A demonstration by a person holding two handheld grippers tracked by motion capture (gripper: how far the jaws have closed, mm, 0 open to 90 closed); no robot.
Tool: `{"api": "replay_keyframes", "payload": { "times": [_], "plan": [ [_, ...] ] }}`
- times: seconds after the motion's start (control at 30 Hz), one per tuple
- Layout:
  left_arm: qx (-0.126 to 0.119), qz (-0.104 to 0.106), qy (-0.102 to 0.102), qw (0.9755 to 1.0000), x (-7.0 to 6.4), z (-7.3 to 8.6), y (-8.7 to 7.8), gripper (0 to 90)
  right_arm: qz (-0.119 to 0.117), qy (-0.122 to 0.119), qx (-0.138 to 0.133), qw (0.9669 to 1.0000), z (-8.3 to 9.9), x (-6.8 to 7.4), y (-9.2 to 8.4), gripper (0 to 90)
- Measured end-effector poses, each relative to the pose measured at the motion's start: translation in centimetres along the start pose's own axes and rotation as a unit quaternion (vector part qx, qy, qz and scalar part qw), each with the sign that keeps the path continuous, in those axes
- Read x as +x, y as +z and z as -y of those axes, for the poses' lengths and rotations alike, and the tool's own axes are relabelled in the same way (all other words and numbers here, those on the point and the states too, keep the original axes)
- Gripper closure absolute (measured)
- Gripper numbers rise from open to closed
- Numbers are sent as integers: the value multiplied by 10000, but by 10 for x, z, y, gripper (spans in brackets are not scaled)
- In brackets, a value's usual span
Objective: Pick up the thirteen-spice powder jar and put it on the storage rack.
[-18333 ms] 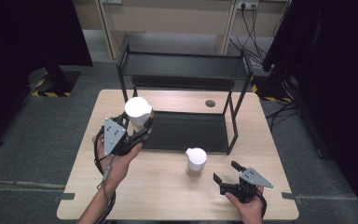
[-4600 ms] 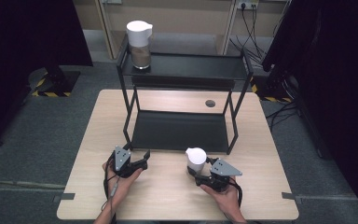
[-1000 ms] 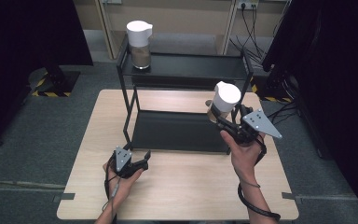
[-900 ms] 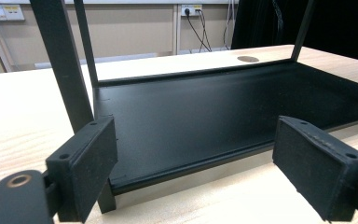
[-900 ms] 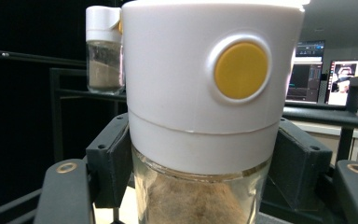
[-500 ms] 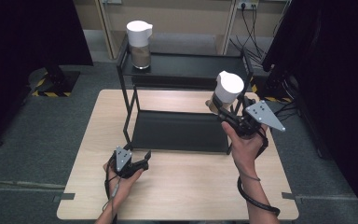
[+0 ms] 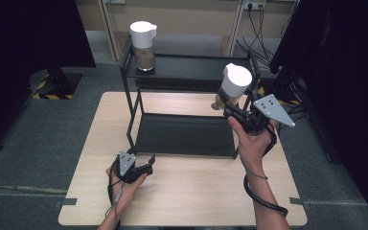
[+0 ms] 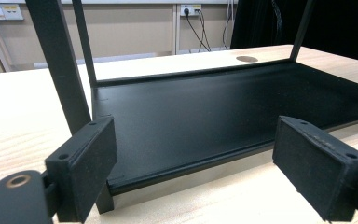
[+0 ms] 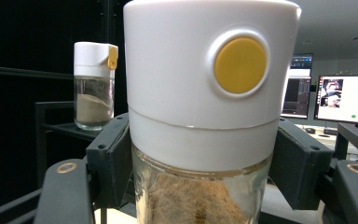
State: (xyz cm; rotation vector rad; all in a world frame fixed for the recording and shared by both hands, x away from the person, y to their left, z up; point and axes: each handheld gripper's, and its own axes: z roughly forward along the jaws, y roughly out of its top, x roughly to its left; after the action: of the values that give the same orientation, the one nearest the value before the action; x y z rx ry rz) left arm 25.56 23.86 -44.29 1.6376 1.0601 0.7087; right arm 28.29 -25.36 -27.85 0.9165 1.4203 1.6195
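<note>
Above the right end of the black two-tier metal rack (image 7: 187, 72), my right gripper (image 7: 239, 108) holds a clear glass jar with a tall white plastic lid and a yellow round button (image 7: 232, 86), part-filled with brown powder. My fingers (image 9: 114, 154) clamp it from both sides on the glass, just under the lid's lower edge, and the jar stands upright between them, lifted clear of the wooden surface (image 7: 191, 191). I judge it moderately heavy for its size: stiff glass, smooth and likely slippery, and breakable if it drops or knocks the rack's rail. Gripping close under the lid seems a sound hold, since the lid's rim would catch on my fingers if the glass slid down. A matching jar with the same white lid (image 7: 143, 40) stands on the rack's top shelf at its left end. My left gripper (image 7: 134, 167) rests low over the surface by the rack's front left leg, its fingers (image 8: 81, 172) spread wide with nothing between them.
</note>
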Motion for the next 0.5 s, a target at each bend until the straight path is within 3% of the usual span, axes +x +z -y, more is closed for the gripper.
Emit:
{"api": "replay_keyframes", "payload": {
  "times": [0.5],
  "plan": [
    [2,-1,8,10000,0,0,0,131,69,-23,-23,10000,-12,0,12,307]
  ]
}}
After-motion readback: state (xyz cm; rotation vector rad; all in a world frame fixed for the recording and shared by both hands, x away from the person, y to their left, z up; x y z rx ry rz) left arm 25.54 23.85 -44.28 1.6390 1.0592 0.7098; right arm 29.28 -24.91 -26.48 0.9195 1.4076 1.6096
